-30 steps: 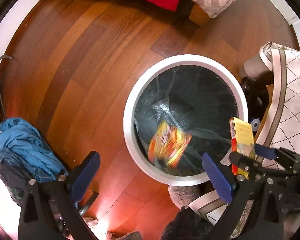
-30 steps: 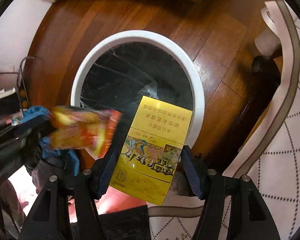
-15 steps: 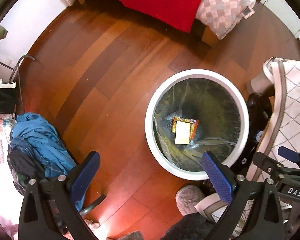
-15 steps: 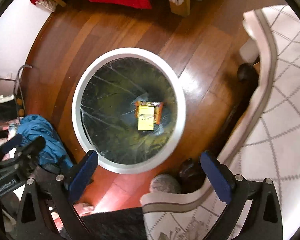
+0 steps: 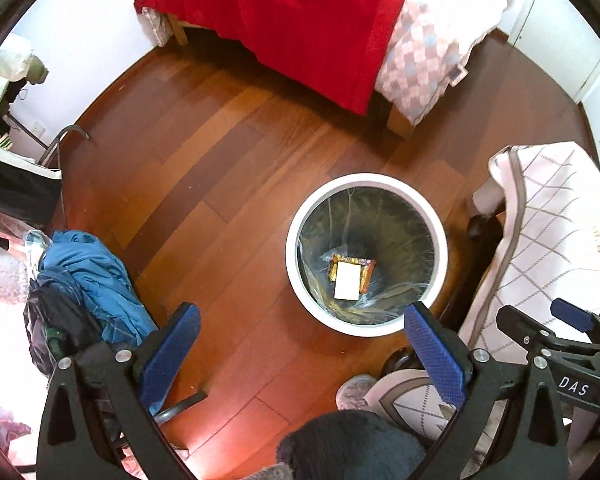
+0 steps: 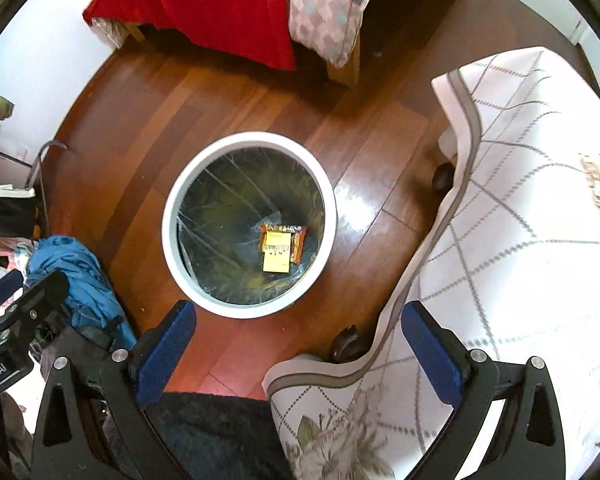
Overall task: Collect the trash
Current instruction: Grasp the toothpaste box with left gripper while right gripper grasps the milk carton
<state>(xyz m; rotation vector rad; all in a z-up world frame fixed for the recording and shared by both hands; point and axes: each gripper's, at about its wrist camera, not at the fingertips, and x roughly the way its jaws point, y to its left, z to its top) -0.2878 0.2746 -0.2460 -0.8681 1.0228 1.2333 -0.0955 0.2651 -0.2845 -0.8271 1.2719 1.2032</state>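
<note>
The drop-off step is judged done: the yellow box [image 6: 276, 254] and the orange snack wrapper [image 6: 296, 240] are lying at the bottom of the white bin [image 6: 172, 208], ahead of and between the fingers of both grippers. The left gripper [image 5: 300, 356] and the right gripper [image 6: 298, 354] are being held spread wide, empty, and pointed steeply downward. Next, more trash is to be sought.

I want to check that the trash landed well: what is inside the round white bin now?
Inside the round white bin, on its clear plastic liner, a yellow flat box lies on an orange snack wrapper. The box covers most of the wrapper; anything beneath them is hidden.
</note>
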